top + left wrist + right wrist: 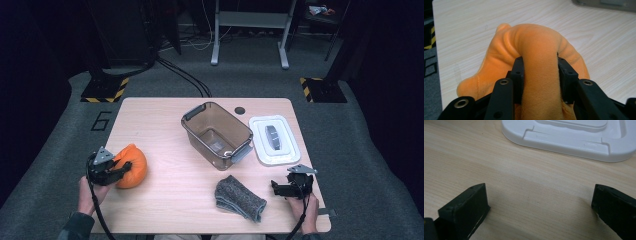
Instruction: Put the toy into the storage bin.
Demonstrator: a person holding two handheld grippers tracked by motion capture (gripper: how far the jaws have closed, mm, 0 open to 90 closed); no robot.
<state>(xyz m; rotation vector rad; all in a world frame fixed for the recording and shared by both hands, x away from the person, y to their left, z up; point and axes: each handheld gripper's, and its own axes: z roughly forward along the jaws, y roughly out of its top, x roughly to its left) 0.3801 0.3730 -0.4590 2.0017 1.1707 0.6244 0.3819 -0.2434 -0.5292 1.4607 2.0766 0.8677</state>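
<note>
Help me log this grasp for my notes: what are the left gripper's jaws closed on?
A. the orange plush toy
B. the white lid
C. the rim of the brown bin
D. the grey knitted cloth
A: in the left gripper view, the left gripper pinches a fold of the orange plush toy between its black jaws.

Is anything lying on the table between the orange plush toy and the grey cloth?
No. In the high view, bare table runs from the orange plush toy to the grey cloth.
</note>
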